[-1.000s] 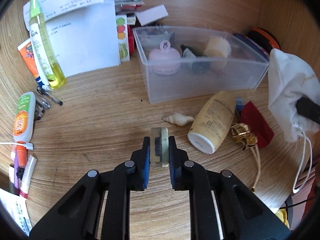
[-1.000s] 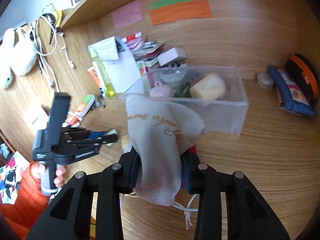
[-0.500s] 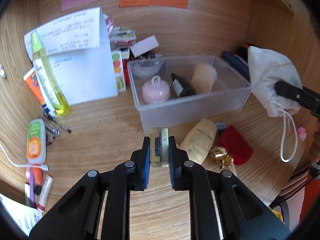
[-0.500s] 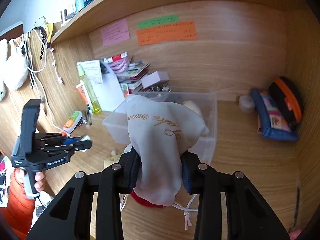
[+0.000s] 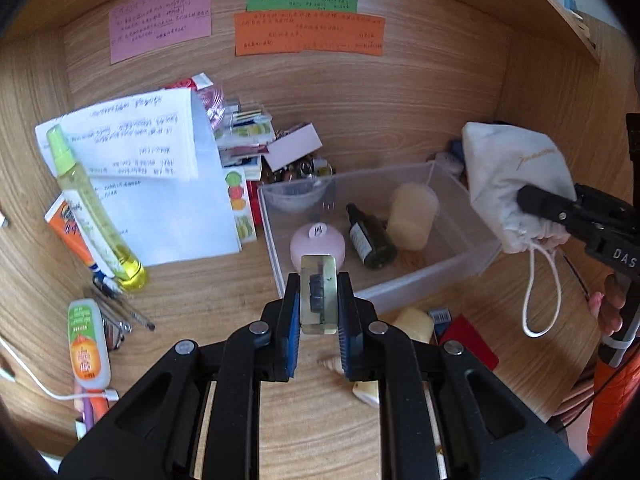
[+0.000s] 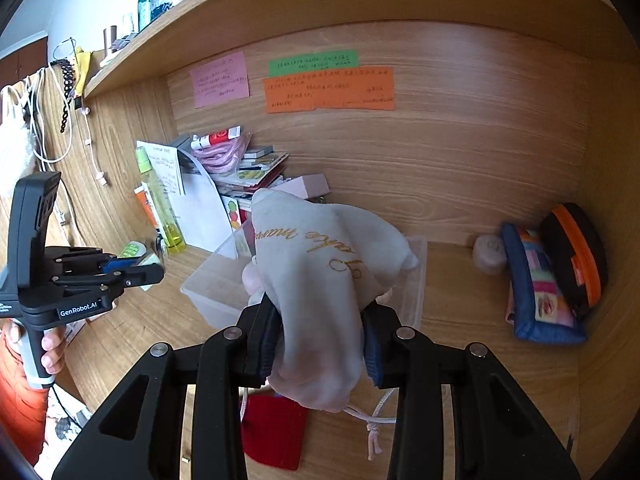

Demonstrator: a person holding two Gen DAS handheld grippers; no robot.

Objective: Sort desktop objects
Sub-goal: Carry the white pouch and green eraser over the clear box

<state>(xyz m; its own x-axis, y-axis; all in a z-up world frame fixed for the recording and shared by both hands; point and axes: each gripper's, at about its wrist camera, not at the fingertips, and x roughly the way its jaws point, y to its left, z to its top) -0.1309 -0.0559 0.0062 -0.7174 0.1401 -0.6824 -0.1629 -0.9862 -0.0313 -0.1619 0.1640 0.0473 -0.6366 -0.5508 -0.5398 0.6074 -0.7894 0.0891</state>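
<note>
My left gripper (image 5: 318, 312) is shut on a small clear yellowish block (image 5: 318, 294) with a dark inset, held in the air in front of the clear plastic bin (image 5: 460, 268). The bin holds a pink round case (image 5: 318, 242), a dark bottle (image 5: 370, 236), a cream jar (image 5: 412, 216) and a clear bowl (image 5: 296, 196). My right gripper (image 6: 320, 344) is shut on a white drawstring pouch (image 6: 324, 280) with gold lettering, held above the bin's right end (image 6: 416, 292). The pouch also shows in the left wrist view (image 5: 516, 176).
Left of the bin stand a yellow spray bottle (image 5: 96, 212), papers (image 5: 160, 184), tubes (image 5: 86, 344) and stacked packets (image 5: 244, 136). In front lie a cream bottle (image 5: 412, 320), a shell (image 5: 332, 364) and a red pouch (image 6: 276, 428). Pencil cases (image 6: 556, 276) sit at the right wall.
Both grippers have risen and pulled back from the desk. The left one now looks down into the bin from higher up. Both grips are unchanged.
</note>
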